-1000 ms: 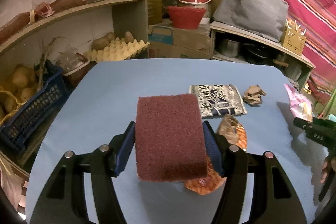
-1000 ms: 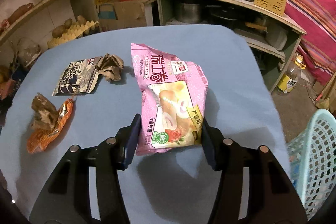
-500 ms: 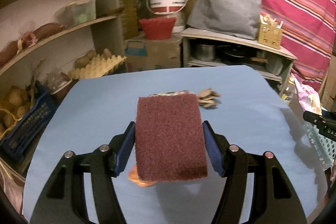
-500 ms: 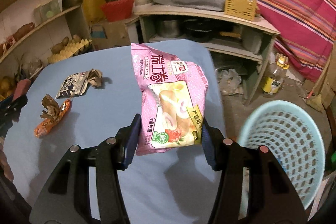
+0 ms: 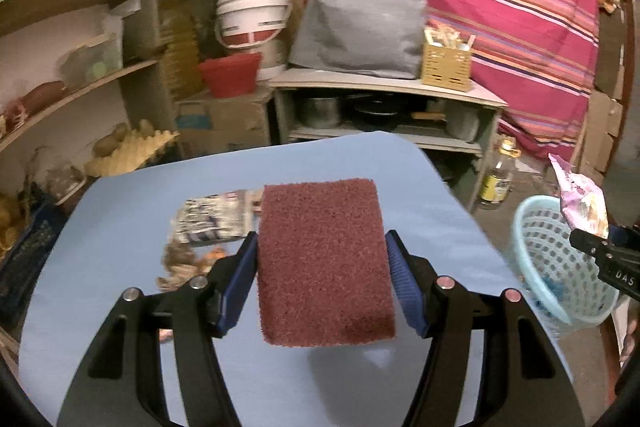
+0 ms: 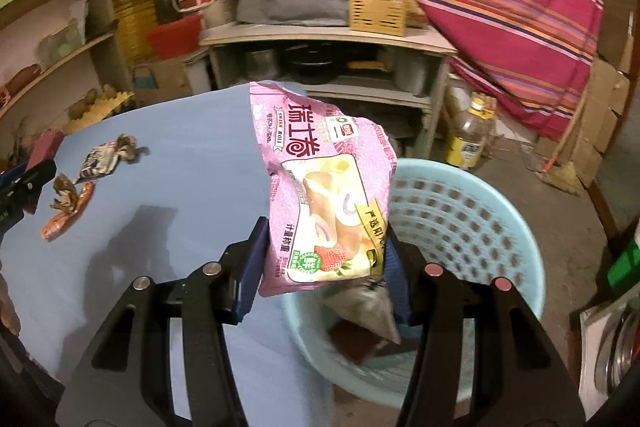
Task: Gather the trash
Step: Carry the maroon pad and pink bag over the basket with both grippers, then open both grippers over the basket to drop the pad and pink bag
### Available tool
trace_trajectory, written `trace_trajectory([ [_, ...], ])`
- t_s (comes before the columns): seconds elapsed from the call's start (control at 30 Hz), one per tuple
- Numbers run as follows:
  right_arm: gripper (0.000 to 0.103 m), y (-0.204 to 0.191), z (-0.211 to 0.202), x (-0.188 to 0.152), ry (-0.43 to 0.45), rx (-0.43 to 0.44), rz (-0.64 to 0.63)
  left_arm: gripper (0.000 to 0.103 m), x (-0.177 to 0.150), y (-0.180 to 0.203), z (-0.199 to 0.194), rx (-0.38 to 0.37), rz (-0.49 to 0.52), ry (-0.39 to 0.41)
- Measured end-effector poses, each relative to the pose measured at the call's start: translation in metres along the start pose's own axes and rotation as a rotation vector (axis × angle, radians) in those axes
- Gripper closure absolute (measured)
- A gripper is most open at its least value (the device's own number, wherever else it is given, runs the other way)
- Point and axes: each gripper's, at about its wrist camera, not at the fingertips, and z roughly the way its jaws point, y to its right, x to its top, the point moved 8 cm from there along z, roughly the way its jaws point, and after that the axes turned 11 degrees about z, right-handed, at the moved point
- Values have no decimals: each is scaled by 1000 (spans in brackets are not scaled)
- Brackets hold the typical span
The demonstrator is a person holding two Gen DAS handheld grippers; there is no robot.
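A dark red scouring pad (image 5: 325, 263) is clamped between the blue pads of the left hand-held gripper (image 5: 322, 281) and is held clear above the blue tabletop (image 5: 120, 219). On the tabletop behind it, a black-and-white printed wrapper (image 5: 212, 221) is seen lying flat, with a crumpled brown and orange wrapper (image 5: 186, 261) just in front of it.

A pink Swiss-roll snack bag (image 6: 326, 199) is gripped at its lower end by the right hand-held gripper (image 6: 324, 269), jaws closed on it at a middling width. The bag is held upright at the tabletop's right edge, partly over the light blue plastic basket (image 6: 460, 211) that stands on the floor beside the tabletop. A grey crumpled packet (image 6: 362, 311) and some dark scraps are seen inside the basket.

In the right wrist view the same two wrappers are seen on the far left of the tabletop, near the left gripper's tip. In the left wrist view the pink bag and the basket are seen at the far right.

A yellow-labelled bottle (image 6: 470, 135) is seen on the floor beyond the basket. Background is blurred.
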Motion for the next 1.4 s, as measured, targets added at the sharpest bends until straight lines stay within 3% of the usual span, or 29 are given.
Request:
trace_trajectory([
  [0.5, 50, 124, -21, -11, 9, -111, 145, 40, 21, 143, 28, -171, 56, -4],
  [0.8, 50, 149, -11, -7, 10, -96, 246, 40, 44, 211, 44, -214, 114, 16],
  [1.17, 50, 151, 11, -1, -16, -92, 269, 39, 54, 248, 76, -252, 179, -30],
  [1.3, 50, 150, 14, 0, -23, -96, 265, 23, 61, 246, 77, -293, 156, -29],
  [1.4, 50, 147, 16, 0, -23, -99, 263, 20, 65, 236, 70, -295, 146, -10],
])
